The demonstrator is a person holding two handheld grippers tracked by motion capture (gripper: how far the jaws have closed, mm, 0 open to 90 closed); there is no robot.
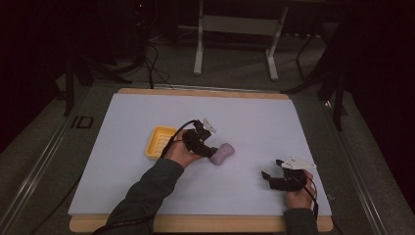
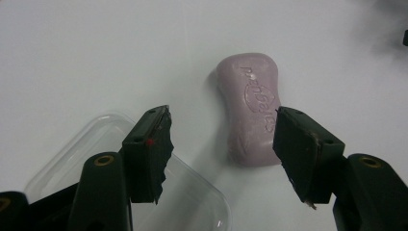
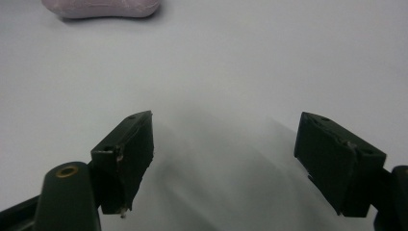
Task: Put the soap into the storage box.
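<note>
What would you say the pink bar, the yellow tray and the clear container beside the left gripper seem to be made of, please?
Pink bar: probably soap, with a matte, waxy face, a waisted shape and pressed-in lettering.
Yellow tray: likely moulded plastic, uniform bright colour with a ridged floor; the finish is too small to judge.
Clear container: apparently thin transparent plastic, glossy, with the white surface showing through its rounded rim.

1. In the right gripper view the pink soap bar (image 3: 101, 8) at 11 o'clock is cut off by the top edge.
2. In the left gripper view the clear plastic lid (image 2: 192, 192) at 7 o'clock runs off the bottom edge, partly behind a jaw.
3. In the high view the yellow dish (image 1: 157, 142) is partly hidden by the left hand.
</note>
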